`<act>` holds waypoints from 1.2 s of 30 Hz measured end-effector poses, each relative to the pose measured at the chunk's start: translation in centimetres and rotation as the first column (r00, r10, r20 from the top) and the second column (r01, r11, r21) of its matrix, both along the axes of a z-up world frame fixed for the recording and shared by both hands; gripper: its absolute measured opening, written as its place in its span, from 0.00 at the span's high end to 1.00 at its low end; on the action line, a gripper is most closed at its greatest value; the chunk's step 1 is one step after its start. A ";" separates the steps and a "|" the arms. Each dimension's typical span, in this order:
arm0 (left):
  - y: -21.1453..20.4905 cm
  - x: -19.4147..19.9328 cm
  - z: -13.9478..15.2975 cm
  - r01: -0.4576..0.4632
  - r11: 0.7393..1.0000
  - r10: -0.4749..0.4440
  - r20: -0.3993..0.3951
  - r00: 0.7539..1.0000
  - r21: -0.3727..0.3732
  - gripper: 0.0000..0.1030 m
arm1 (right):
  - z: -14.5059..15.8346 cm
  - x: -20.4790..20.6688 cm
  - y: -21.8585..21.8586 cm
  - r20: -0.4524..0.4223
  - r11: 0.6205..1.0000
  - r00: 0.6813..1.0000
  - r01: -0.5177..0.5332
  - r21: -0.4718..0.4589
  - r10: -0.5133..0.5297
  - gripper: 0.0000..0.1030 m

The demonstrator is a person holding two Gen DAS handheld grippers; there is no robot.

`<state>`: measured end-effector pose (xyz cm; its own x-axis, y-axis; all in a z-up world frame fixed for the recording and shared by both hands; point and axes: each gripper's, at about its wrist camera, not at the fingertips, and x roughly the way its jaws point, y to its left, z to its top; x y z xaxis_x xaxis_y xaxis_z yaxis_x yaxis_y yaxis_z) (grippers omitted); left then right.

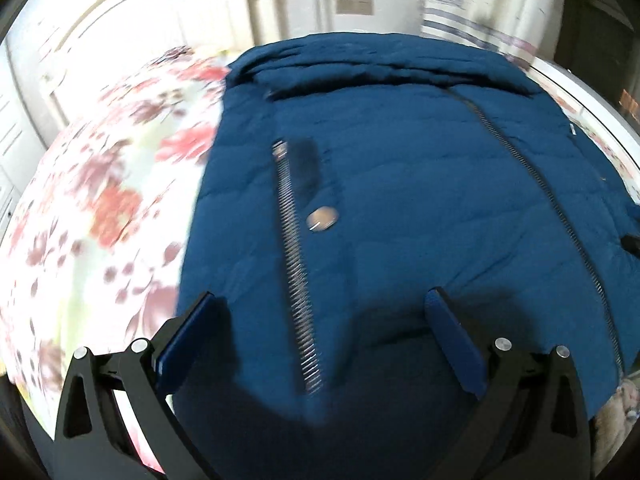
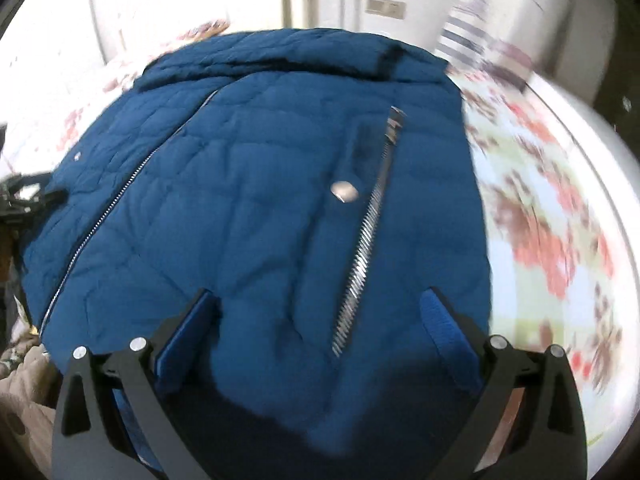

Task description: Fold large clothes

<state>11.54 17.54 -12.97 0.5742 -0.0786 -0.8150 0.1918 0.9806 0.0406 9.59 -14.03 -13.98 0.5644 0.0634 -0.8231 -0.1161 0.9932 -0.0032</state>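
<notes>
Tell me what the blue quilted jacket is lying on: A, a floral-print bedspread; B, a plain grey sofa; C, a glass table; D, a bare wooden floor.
A: the blue quilted jacket is spread flat on a floral-print bedspread with red and pink flowers, which shows beside the jacket in both wrist views.

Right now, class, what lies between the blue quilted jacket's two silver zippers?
In both wrist views, blue quilted jacket fabric carrying one small round metal snap, near the shorter zipper, not the long one.

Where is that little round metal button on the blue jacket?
The button sits mid-jacket, just right of the short zipper in the left wrist view.
</notes>
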 end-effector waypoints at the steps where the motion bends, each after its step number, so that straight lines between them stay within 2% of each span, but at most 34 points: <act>1: 0.3 -0.3 0.1 -0.019 1.000 0.019 -0.002 1.000 0.001 0.04 | 0.0 -0.5 -0.1 0.007 1.000 1.000 0.015 -0.003 -0.015 0.03; 4: -1.0 -1.3 1.2 -0.038 0.998 0.037 0.032 0.999 0.055 0.05 | 0.9 -1.1 1.0 0.020 0.997 0.999 0.040 -0.070 -0.039 0.03; 6: -2.8 -3.3 2.8 0.034 0.998 -0.038 0.094 0.995 0.044 0.05 | 2.4 -2.1 2.8 0.072 0.996 0.997 -0.008 -0.084 0.014 0.03; 8: -4.8 -5.0 3.8 0.107 0.993 -0.113 0.138 0.984 0.049 0.05 | 3.6 -3.2 5.0 0.121 0.993 0.986 -0.105 -0.061 0.112 0.03; 10: -7.1 -5.9 3.3 0.181 0.979 -0.192 0.130 0.973 0.092 0.05 | 3.2 -3.5 7.3 0.112 0.977 0.974 -0.189 -0.098 0.199 0.03; 11: -8.1 -5.8 2.6 0.198 0.972 -0.212 0.108 0.971 0.125 0.04 | 2.1 -3.2 8.2 0.078 0.968 0.972 -0.209 -0.140 0.222 0.03; 12: -8.7 -5.7 1.6 0.199 0.966 -0.215 0.085 0.973 0.163 0.04 | 0.6 -2.6 8.7 0.036 0.963 0.975 -0.210 -0.167 0.219 0.03; 13: -8.8 -5.5 0.6 0.195 0.965 -0.211 0.075 0.975 0.175 0.04 | 0.0 -2.4 8.5 0.027 0.968 0.977 -0.205 -0.143 0.211 0.03; 15: -7.5 -5.2 0.3 0.183 0.980 -0.187 0.063 0.980 0.074 0.04 | -0.4 -2.1 7.0 0.035 0.982 0.981 -0.187 -0.030 0.188 0.02; 16: -6.9 -5.1 0.2 0.182 0.982 -0.184 0.051 0.982 0.043 0.04 | -0.3 -2.2 6.8 0.035 0.981 0.980 -0.194 -0.029 0.195 0.02; 23: -6.9 -5.4 0.4 0.187 0.981 -0.190 0.055 0.980 0.053 0.04 | 0.5 -2.0 6.8 0.004 0.980 0.980 -0.196 -0.039 0.197 0.03; 26: -6.9 -5.1 0.1 0.187 0.981 -0.190 0.055 0.980 0.050 0.04 | 1.3 -2.7 5.0 0.016 0.987 0.989 -0.145 -0.073 0.146 0.03; 31: -6.8 -5.1 0.1 0.187 0.981 -0.189 0.054 0.981 0.045 0.04 | 0.2 -3.1 1.8 -0.007 0.995 0.996 -0.092 0.036 0.092 0.02; 36: -6.9 -5.1 0.1 0.185 0.982 -0.187 0.052 0.981 0.042 0.04 | 1.4 -4.0 1.6 0.026 0.997 0.997 -0.071 -0.036 0.072 0.03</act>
<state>6.41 10.66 -12.89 0.5964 -0.1585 -0.7869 0.3673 0.9256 0.0919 5.58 -12.46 -12.58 0.5815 0.0760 -0.8100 -0.1860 0.9817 -0.0414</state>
